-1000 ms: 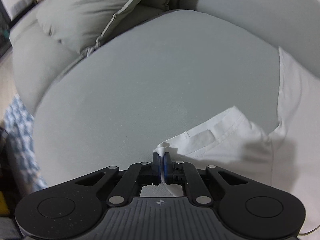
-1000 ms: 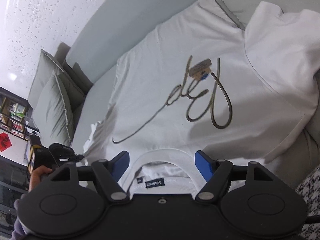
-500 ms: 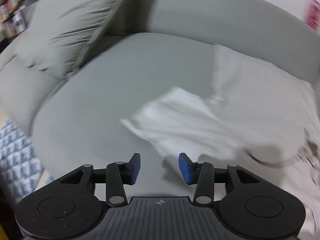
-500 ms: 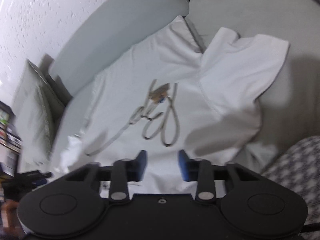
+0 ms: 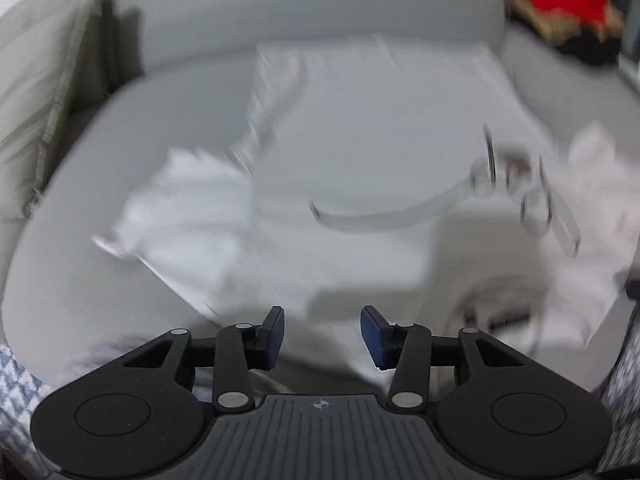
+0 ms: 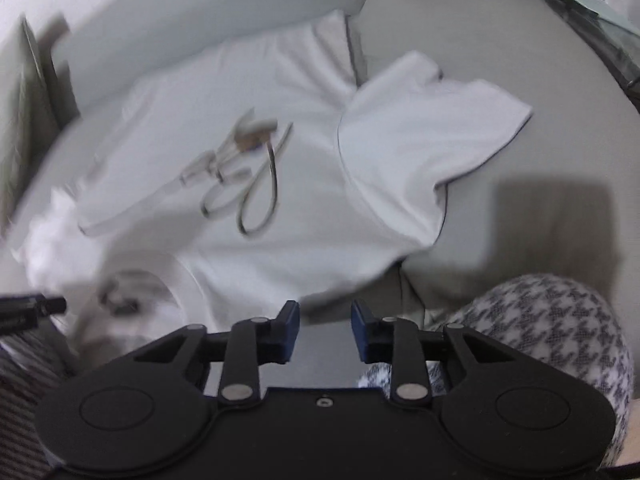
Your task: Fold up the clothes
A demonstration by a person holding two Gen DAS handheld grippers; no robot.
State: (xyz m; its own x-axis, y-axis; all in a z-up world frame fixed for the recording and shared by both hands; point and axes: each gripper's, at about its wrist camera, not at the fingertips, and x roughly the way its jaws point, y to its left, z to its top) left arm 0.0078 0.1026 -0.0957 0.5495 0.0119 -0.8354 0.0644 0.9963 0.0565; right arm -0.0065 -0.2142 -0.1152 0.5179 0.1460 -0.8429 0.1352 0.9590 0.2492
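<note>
Now, shirt: the white T-shirt (image 6: 288, 208) lies spread on the grey sofa (image 6: 540, 152), one sleeve (image 6: 420, 140) folded inward.
Left tool (image 5: 322, 334): part-open, empty.
Right tool (image 6: 325, 330): closing, empty.
Tip: we should pinch the hem edges evenly.

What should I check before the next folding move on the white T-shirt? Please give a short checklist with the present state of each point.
1. Left gripper free of cloth: ok, nothing between its open jaws.
2. Right gripper free of cloth: ok, its jaws are closing with nothing between them.
3. White T-shirt lies spread on the grey sofa, print side up: ok.
4. Right-hand sleeve flat: ok, it lies spread out.
5. Left-hand sleeve flat: not ok, it looks bunched.
6. Collar smooth: cannot tell, that part is blurred.
</note>
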